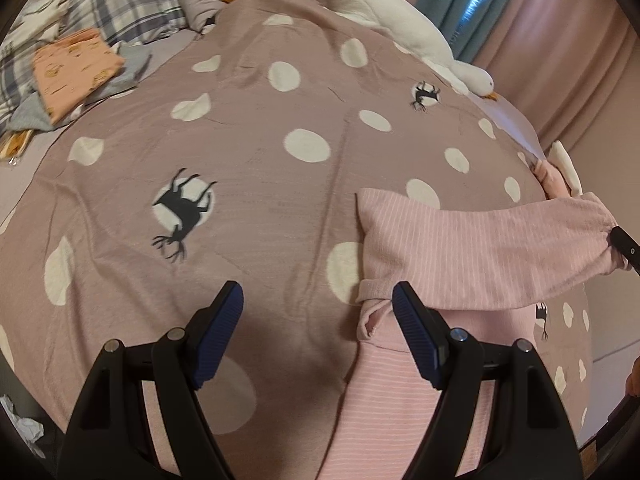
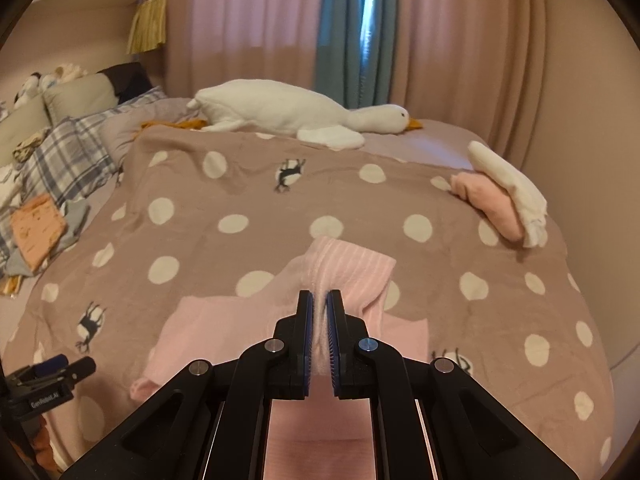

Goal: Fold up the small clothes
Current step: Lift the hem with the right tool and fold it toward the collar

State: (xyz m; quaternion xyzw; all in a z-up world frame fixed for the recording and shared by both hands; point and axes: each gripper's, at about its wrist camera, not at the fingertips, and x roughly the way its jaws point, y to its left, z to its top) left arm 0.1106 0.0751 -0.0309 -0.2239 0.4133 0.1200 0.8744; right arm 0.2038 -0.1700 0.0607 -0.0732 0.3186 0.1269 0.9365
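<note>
A small pink striped garment lies on the dotted mauve bedspread, with a sleeve folded across its body. My left gripper is open and empty, hovering at the garment's left edge; its right finger is over the fabric. My right gripper is shut on the pink sleeve and holds it lifted over the garment's body. Its tip shows at the right edge of the left wrist view, pinching the sleeve end. The left gripper shows at the lower left of the right wrist view.
A white plush goose lies at the far side of the bed. Folded pink and white clothes sit at the right edge. An orange folded garment on grey cloth and plaid pillows are on the left. Curtains hang behind.
</note>
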